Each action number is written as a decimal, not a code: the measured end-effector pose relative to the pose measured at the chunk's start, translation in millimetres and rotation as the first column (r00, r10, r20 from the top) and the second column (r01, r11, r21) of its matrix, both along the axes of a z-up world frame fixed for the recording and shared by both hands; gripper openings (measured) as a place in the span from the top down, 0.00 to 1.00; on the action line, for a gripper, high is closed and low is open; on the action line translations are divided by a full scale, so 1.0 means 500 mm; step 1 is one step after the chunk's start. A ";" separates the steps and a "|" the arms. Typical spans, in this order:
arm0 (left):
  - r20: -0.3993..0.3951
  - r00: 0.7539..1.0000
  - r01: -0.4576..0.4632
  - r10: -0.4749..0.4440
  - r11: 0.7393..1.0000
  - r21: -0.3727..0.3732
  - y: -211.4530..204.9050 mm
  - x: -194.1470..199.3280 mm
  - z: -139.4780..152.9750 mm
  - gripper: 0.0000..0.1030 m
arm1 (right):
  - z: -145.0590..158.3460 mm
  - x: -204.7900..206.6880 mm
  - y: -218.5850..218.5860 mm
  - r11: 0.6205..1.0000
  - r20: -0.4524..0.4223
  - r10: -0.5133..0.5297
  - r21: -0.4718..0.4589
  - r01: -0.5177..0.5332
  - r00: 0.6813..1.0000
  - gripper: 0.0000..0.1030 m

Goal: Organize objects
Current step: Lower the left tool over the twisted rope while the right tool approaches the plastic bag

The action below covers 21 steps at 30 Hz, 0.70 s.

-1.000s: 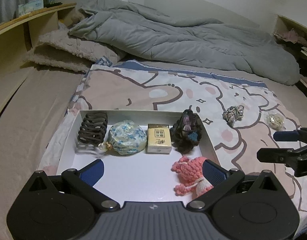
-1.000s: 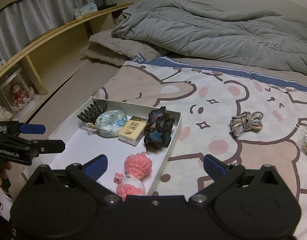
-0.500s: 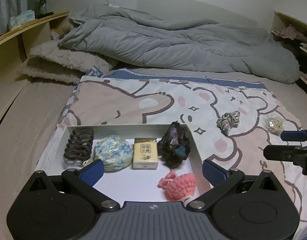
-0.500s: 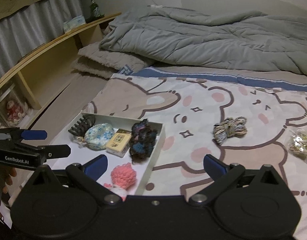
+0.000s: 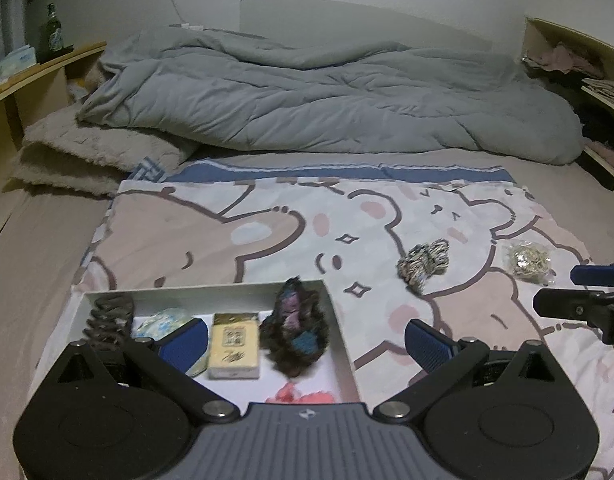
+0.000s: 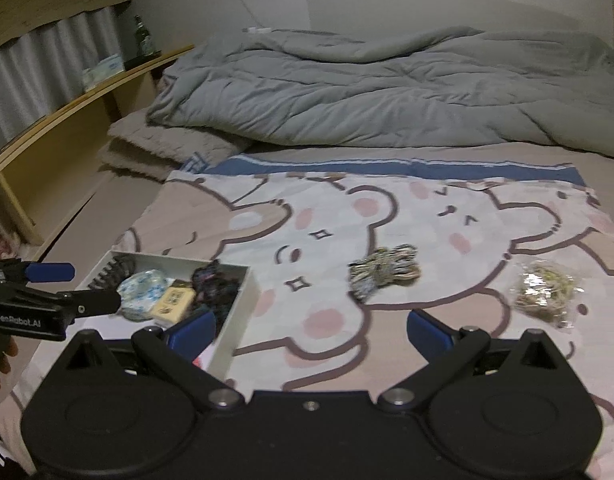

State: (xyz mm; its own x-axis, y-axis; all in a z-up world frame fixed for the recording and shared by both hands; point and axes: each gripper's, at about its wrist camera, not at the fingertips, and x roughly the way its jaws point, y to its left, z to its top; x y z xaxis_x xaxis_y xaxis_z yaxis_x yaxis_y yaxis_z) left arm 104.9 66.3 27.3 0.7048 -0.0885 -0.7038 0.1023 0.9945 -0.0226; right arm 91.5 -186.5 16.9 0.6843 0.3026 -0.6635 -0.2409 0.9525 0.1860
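A white tray (image 5: 339, 312) lies on the bear-print blanket and holds a brown hair claw (image 5: 109, 316), a blue floral pouch (image 5: 161, 320), a yellow card box (image 5: 233, 344), a dark scrunchie (image 5: 297, 330) and a pink knitted toy (image 5: 299, 396). A striped rope bundle (image 5: 425, 264) and a clear bag of rubber bands (image 5: 529, 260) lie loose on the blanket to the right. My left gripper (image 5: 305, 340) is open and empty above the tray. My right gripper (image 6: 311, 328) is open and empty, pulled back from the rope bundle (image 6: 385, 272) and the bag (image 6: 545, 292).
A grey duvet (image 5: 327, 96) is heaped across the far side of the bed, with a beige folded blanket (image 5: 87, 156) at its left. A wooden shelf (image 6: 67, 120) with a bottle and tissue pack runs along the left. Shelves with clothes (image 5: 575, 72) stand at the right.
Both grippers have pulled back and lifted. The tray and its contents have slid lower in both views, and the pink toy is now mostly hidden under the left gripper body.
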 end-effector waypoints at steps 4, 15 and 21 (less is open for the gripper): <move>0.004 1.000 0.017 -0.017 1.000 0.007 -0.027 0.018 -0.002 0.00 | 0.000 0.011 -0.039 0.999 0.006 -0.040 -0.005 0.040 0.999 0.00; 0.009 0.999 0.048 -0.048 0.999 0.009 -0.096 0.062 -0.020 0.00 | -0.005 0.032 -0.143 0.988 0.012 -0.157 -0.011 0.157 0.988 0.00; 0.023 0.998 0.067 -0.067 0.998 0.005 -0.136 0.083 -0.029 0.00 | -0.015 0.043 -0.191 0.977 0.006 -0.214 -0.022 0.214 0.977 0.00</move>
State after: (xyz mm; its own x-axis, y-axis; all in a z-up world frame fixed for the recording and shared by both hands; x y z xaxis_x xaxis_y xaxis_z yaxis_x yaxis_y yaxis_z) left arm 146.3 -1.5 12.9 0.7138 -0.1326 -0.6876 0.1688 0.9855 -0.0148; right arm 113.0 -282.1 9.5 0.7340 0.1343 -0.6657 -0.0321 0.9860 0.1635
